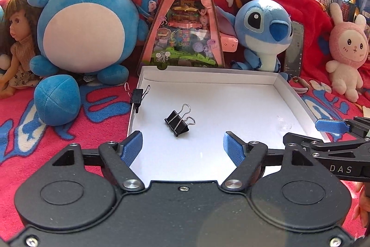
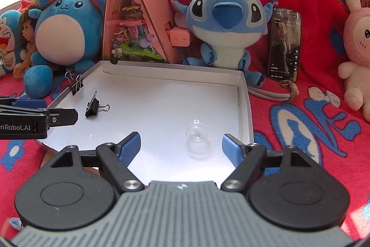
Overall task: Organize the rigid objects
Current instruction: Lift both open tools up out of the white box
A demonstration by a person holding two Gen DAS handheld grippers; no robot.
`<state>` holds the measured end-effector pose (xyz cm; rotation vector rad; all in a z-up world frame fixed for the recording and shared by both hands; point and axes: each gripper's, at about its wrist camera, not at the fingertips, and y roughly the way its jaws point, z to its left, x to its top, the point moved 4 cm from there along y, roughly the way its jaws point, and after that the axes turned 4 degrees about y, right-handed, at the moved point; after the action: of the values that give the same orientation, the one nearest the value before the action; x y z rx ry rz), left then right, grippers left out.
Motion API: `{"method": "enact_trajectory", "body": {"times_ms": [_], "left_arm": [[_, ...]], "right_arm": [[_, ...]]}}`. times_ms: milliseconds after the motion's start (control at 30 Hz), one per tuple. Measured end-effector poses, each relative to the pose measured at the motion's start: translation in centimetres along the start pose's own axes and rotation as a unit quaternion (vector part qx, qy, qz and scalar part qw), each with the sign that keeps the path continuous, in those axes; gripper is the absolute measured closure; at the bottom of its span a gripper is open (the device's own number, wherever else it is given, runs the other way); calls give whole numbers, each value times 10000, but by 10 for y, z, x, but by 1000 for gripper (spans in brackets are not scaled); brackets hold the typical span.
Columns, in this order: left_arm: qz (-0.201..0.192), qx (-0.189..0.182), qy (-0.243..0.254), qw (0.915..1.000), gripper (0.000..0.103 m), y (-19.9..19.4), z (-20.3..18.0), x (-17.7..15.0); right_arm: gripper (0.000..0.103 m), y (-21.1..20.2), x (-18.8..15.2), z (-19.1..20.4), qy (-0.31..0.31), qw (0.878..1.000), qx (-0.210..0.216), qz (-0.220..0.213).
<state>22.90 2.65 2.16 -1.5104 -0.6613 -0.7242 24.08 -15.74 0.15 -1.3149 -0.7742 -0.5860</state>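
Ribbed blue pads of both the left gripper (image 1: 182,149) and right gripper (image 2: 181,148) stand spread, empty, above a white cardboard tray (image 2: 245,108) holding a black wire-handled binder clip (image 1: 179,120) and a clear plastic dome (image 2: 196,132).

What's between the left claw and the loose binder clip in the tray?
Nothing: in the left wrist view only bare white tray floor separates the open left claw from the binder clip.
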Motion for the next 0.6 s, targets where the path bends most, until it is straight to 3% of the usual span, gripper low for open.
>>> {"method": "enact_trajectory", "body": {"times_ms": [600], "left_arm": [[-251,-444,216,9985,23,-64,-16,0]], "right_arm": [[12,-74,18,-2,-94,9963,316,-788]]}}
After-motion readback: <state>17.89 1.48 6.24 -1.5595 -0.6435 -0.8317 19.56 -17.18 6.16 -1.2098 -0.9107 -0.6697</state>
